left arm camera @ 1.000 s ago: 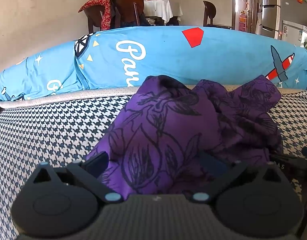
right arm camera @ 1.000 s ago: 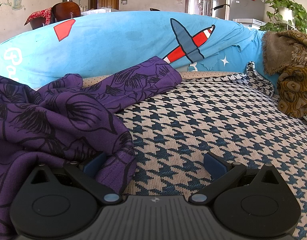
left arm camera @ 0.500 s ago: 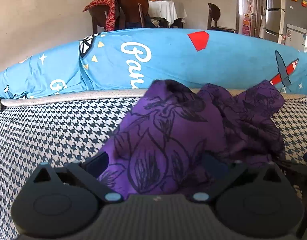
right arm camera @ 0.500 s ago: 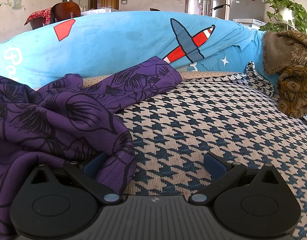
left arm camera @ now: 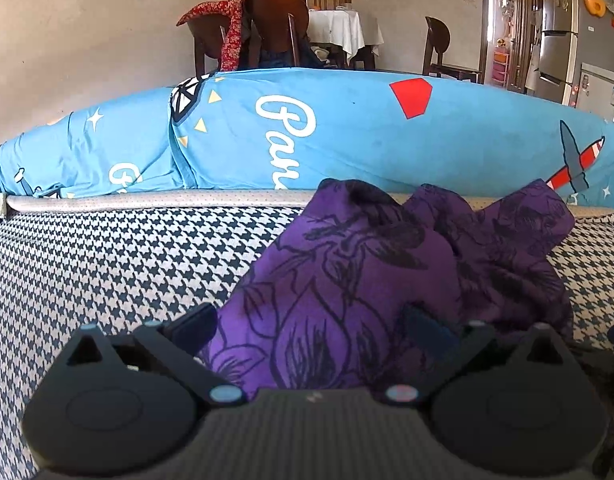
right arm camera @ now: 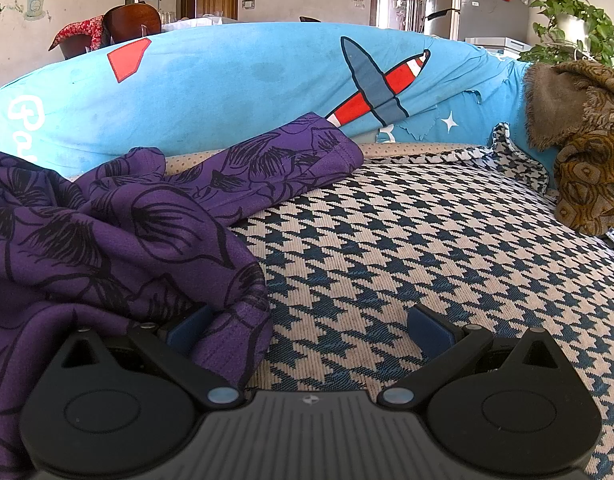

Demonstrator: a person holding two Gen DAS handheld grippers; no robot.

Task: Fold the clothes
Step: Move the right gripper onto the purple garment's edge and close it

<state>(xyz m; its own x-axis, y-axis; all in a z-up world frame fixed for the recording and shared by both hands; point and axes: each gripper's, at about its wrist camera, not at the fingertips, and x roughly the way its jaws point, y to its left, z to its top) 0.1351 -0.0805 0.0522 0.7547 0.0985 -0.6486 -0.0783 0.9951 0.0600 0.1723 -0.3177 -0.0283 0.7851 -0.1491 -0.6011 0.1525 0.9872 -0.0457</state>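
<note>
The purple floral garment (right arm camera: pixel 107 240) was found crumpled on the houndstooth couch seat (right arm camera: pixel 427 248), in front of the blue printed cover (right arm camera: pixel 247 84), with one sleeve or leg (right arm camera: pixel 283 164) run out toward the aeroplane print; the long axis was otherwise not readable. The step was judged the opening grasp, nothing folded yet. Left gripper (left arm camera: pixel 309 330) and right gripper (right arm camera: pixel 309 326) were both spread wide, cloth lying loose between the jaws, unpinched; closing on an edge and spreading flat would be called for next.

The checked sofa seat (right arm camera: pixel 407 240) is bare to the right of the purple garment (right arm camera: pixel 107 240). The blue cushion (right arm camera: pixel 247 80) closes the back, and a brown blanket (right arm camera: pixel 587 140) blocks the right end.
</note>
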